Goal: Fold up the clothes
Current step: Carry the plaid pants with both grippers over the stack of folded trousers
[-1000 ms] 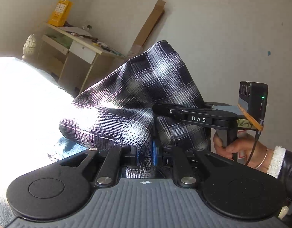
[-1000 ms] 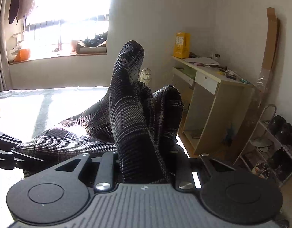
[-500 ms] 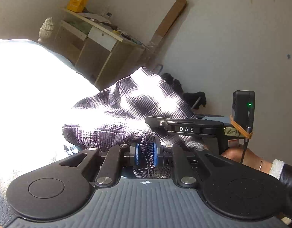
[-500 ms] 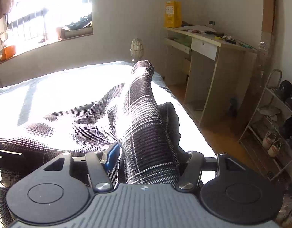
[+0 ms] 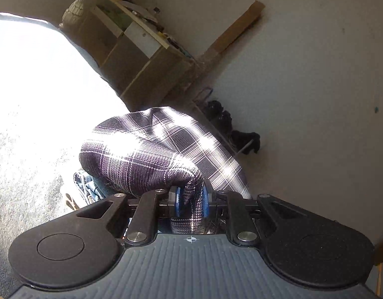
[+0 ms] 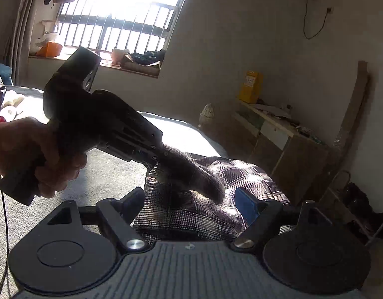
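My left gripper (image 5: 190,205) pinches a bunched fold of the plaid garment (image 5: 151,157), its jaws easing apart though the blue pads (image 5: 177,204) still press the cloth. The garment lies on the sunlit bed (image 5: 37,94), its long axis running away from me toward the desk (image 5: 141,57). Only the left wrist view shows blue denim (image 5: 85,186) under its near edge. Only the right wrist view shows my left hand (image 6: 39,154) and the barred window (image 6: 116,27). My right gripper (image 6: 189,205) is opening wide, astride the plaid, its pads clear of it.
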`<control>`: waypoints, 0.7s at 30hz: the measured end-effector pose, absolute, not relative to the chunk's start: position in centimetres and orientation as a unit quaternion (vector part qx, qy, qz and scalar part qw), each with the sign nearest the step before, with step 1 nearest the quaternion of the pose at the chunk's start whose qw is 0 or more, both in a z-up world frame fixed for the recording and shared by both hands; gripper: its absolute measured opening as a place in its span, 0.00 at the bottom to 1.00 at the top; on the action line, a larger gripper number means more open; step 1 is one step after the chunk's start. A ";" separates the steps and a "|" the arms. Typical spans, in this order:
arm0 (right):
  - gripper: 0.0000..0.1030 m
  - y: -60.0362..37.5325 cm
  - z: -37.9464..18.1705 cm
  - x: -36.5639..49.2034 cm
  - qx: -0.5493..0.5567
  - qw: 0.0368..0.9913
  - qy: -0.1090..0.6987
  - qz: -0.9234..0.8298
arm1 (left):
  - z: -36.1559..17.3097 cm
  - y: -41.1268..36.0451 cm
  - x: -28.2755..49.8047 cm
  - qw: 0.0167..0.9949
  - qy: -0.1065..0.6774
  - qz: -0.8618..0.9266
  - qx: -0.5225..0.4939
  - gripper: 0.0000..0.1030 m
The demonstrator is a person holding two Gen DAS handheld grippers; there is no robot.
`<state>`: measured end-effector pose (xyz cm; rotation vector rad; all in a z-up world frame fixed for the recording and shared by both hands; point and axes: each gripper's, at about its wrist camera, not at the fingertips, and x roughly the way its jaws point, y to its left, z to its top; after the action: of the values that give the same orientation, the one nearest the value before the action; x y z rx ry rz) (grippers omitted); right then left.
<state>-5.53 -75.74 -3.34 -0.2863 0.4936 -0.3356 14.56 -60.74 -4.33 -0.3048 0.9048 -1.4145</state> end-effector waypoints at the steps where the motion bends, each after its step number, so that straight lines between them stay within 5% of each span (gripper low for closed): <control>1: 0.81 -74.4 -4.4 -4.9 -0.167 0.940 0.247 -0.168 | -4.3 -60.7 14.5 0.659 0.399 -0.624 -0.132 0.15; 4: 0.79 -72.8 -7.3 -2.8 -0.210 0.919 0.258 -0.210 | -4.2 -60.7 14.3 0.665 0.394 -0.621 -0.129 0.15; 13: 0.44 -71.2 -8.8 -2.5 -0.249 0.899 0.266 -0.242 | -4.1 -60.3 14.7 0.665 0.396 -0.620 -0.133 0.20; 17: 0.28 -71.8 -7.8 -3.1 -0.216 0.907 0.265 -0.245 | -3.8 -59.7 15.2 0.657 0.395 -0.630 -0.126 0.26; 21: 0.23 -72.8 -6.5 -3.9 -0.163 0.920 0.261 -0.244 | -2.7 -58.2 15.4 0.656 0.364 -0.657 -0.075 0.35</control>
<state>-3.95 -72.79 -6.49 -0.3345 0.5373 -0.5006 15.43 -58.15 -2.73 -0.1709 0.8244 -1.4885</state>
